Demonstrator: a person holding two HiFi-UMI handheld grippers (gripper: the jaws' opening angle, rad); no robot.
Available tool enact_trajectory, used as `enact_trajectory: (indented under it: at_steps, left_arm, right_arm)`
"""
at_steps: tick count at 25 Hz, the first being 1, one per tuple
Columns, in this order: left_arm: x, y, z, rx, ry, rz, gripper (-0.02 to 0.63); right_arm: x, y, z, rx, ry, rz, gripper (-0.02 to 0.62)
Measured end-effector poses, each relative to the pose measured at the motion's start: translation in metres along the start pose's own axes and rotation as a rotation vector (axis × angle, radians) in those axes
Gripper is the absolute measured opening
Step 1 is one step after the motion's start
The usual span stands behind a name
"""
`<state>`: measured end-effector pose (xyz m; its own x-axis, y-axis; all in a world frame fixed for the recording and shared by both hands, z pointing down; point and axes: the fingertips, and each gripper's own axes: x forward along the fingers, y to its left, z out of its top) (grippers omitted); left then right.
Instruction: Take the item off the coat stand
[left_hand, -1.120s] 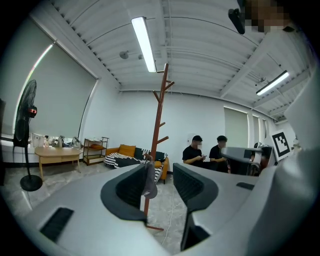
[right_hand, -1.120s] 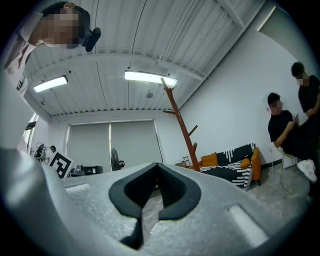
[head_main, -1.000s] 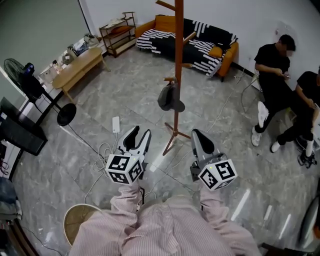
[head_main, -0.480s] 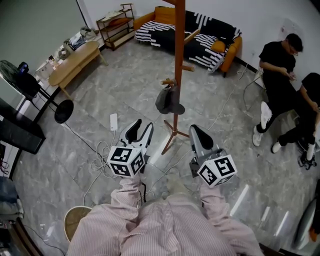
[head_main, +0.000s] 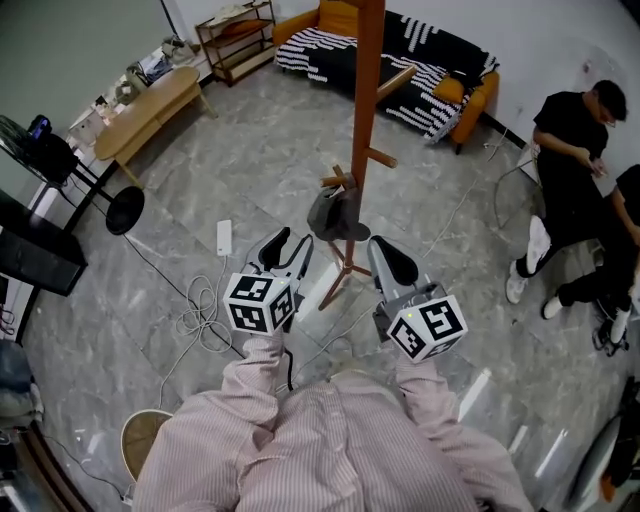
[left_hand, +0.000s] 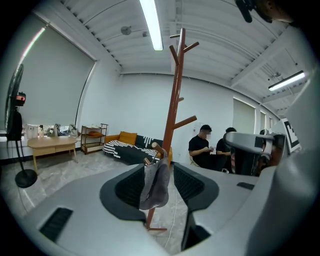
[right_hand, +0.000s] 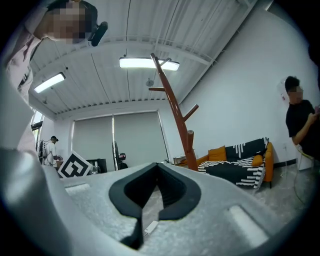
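Note:
A brown wooden coat stand (head_main: 362, 110) rises from the grey floor, and a grey hat (head_main: 330, 215) hangs on one of its low pegs. My left gripper (head_main: 290, 250) is open just short of the hat, to its lower left. Its jaws have just opened a little further with nothing pressed between them. In the left gripper view the hat (left_hand: 155, 187) shows through the gap of the left gripper (left_hand: 159, 170), in front of the stand (left_hand: 172, 105). My right gripper (head_main: 385, 250) is shut and empty, just right of the stand's foot. In the right gripper view the right gripper (right_hand: 157, 165) has its tips together, with the stand (right_hand: 175, 112) to its right.
The stand's tripod feet (head_main: 340, 280) spread on the floor. A white power strip (head_main: 224, 238) and loose cables (head_main: 200, 310) lie to the left. A striped sofa (head_main: 400, 70), a wooden table (head_main: 150, 110) and a fan's base (head_main: 125, 210) stand further off. Seated people (head_main: 570, 150) are at the right.
Both grippers have moved forward toward the coat stand, and the hat now sits just beyond their tips. The hat has not moved on its peg.

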<state>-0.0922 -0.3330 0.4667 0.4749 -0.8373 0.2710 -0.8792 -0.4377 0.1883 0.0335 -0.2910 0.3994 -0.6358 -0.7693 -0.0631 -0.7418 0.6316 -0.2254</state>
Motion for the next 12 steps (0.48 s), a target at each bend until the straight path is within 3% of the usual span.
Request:
enact_trajectory:
  at_steps: [12]
  left_arm:
    - [0.065, 0.014, -0.013, 0.003, 0.103, -0.011, 0.19]
  right_arm:
    - [0.034, -0.03, -0.003, 0.01, 0.025, 0.045, 0.005]
